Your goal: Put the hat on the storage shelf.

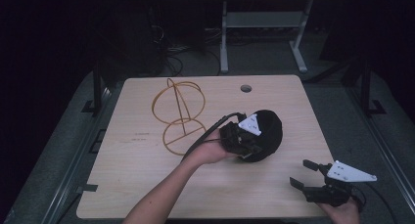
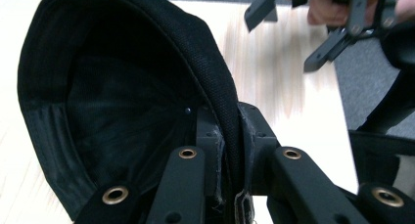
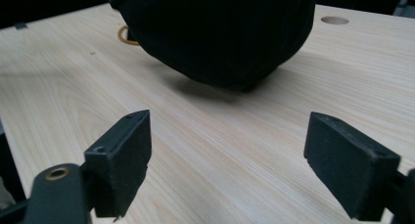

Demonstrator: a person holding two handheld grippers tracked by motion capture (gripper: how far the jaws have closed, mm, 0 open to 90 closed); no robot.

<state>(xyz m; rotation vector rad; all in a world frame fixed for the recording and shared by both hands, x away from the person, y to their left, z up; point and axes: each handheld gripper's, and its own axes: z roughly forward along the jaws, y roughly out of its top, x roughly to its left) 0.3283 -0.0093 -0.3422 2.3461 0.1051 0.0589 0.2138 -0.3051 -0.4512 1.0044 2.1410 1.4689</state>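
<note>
Right gripper [image 1: 304,174] jaws spread, empty; left gripper [image 2: 230,150] jaws pinch black cap [image 2: 122,87] rim; no lettering legible.

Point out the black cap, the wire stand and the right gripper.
black cap [image 1: 268,128], high view, on its crown.
wire stand [image 1: 178,104], high view, on its upper ring.
right gripper [image 1: 303,172], high view, between its open fingertips.

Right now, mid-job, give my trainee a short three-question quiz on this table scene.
1. True or false: the left gripper is shut on the black cap.
2. The right gripper is: A) open with nothing between its jaws, B) gripping the cap, C) gripping the wire stand.
3. Which object stands on the table beyond the left forearm?

Key: 1 true. 2 A. 3 the yellow wire stand.
</note>
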